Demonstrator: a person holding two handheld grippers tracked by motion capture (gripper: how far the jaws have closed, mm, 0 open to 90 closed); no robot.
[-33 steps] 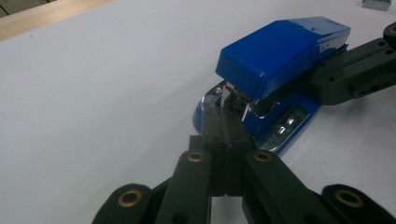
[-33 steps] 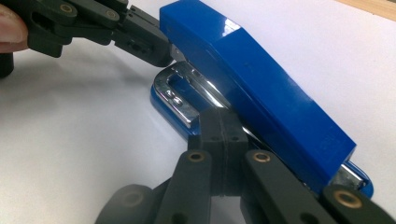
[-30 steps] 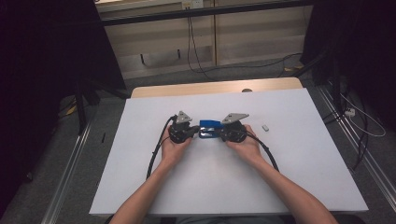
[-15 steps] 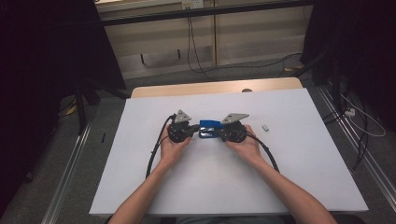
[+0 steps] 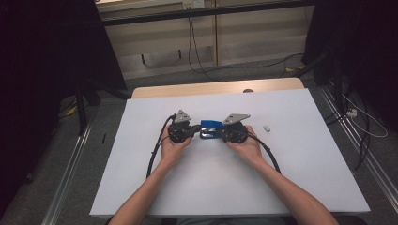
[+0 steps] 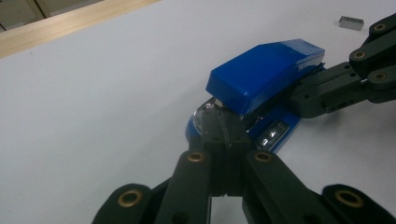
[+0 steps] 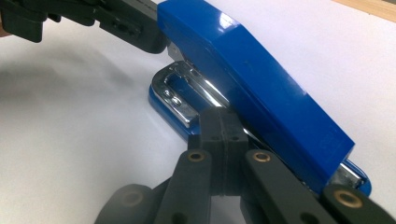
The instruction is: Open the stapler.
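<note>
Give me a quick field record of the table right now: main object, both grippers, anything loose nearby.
object: blue plastic stapler, lid raised, on the white table sheet
left gripper: jaws shut, tips at the stapler's front end
right gripper: jaws shut, tips against its metal middle
loose item: small grey staple strip, right of the grippers

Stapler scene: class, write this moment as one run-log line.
left tool: shut, at blue stapler front | right tool: shut, at its side | staple strip: lying apart on table
</note>
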